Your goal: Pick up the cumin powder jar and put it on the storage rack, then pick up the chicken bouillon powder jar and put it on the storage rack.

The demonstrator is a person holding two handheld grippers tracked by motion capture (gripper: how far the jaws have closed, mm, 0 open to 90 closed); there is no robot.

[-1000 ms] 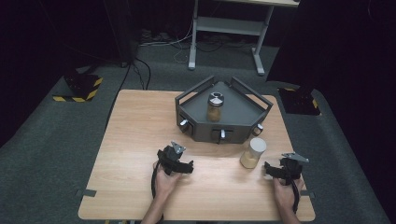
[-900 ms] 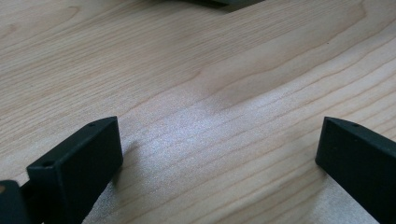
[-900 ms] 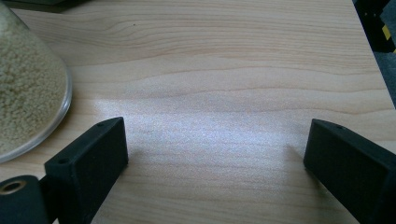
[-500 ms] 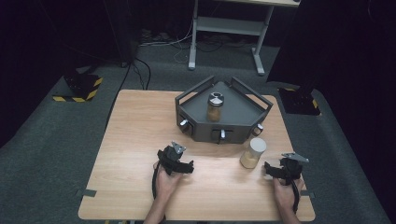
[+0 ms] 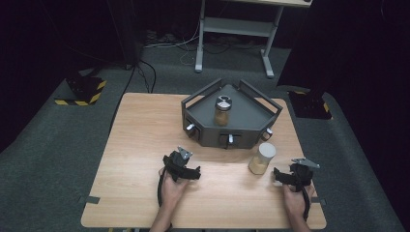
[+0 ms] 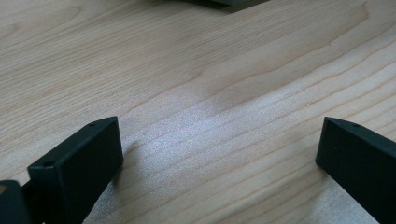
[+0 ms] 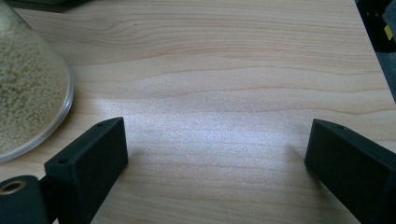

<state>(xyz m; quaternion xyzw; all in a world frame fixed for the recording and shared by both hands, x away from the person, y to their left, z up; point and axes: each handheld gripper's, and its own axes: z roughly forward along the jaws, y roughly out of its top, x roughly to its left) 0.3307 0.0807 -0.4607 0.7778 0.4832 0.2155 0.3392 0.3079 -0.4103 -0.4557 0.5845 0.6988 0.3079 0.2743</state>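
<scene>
A clear jar of pale grains with a white lid (image 5: 262, 158) stands on the wooden table (image 5: 145, 130), just in front of the dark grey tray (image 5: 251, 118). Its glass wall (image 7: 28, 93) fills the left edge of the right gripper view. A second jar with a metal lid (image 5: 222, 110) stands inside the tray. My left gripper (image 5: 191, 174) rests low over the table at the front left, open, with bare wood between its jaws (image 6: 219, 154). My right gripper (image 5: 279, 175) sits at the front right, a short way right of the white-lidded jar, open and holding nothing (image 7: 217, 154).
The tray is a dark, angular rack with raised rails and small knobs (image 5: 230, 139) on its front wall. Bare wood spreads left of the tray. The table's right edge and dark carpet (image 7: 383, 28) lie near my right gripper. A white metal stand (image 5: 237, 29) is on the floor beyond.
</scene>
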